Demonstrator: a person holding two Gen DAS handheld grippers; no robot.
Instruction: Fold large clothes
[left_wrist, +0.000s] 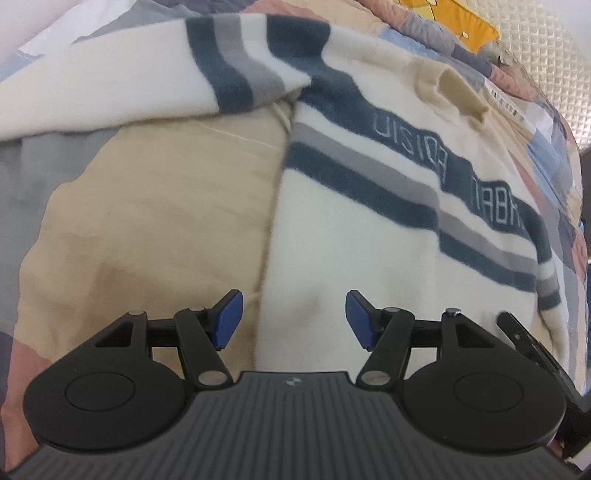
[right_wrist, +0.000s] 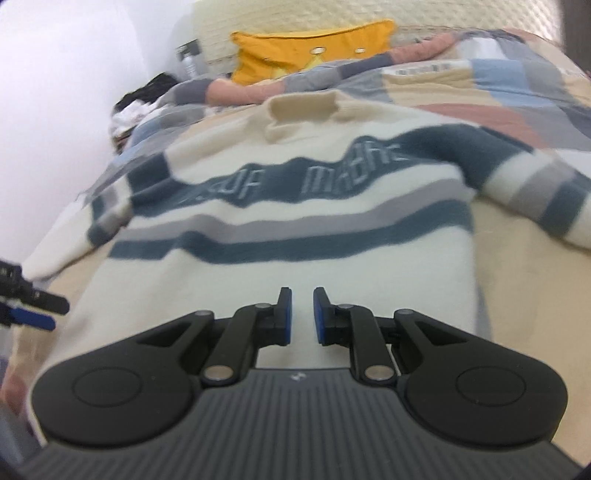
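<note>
A cream sweater (left_wrist: 369, 229) with blue and grey stripes lies flat on the bed, its collar (left_wrist: 461, 96) at the far end. One sleeve (left_wrist: 110, 88) stretches out to the upper left. My left gripper (left_wrist: 293, 319) hangs open over the sweater's side edge, with nothing between its blue pads. In the right wrist view the sweater (right_wrist: 295, 236) fills the middle. My right gripper (right_wrist: 303, 314) hovers over its lower body, shut to a narrow gap and holding nothing. The left gripper (right_wrist: 51, 312) shows at the left edge there.
A patchwork quilt (right_wrist: 480, 96) covers the bed under the sweater. A yellow pillow (right_wrist: 314, 48) leans on the padded headboard (left_wrist: 546, 55). Dark and white clothes (right_wrist: 147, 96) are piled at the bed's far left, by a white wall.
</note>
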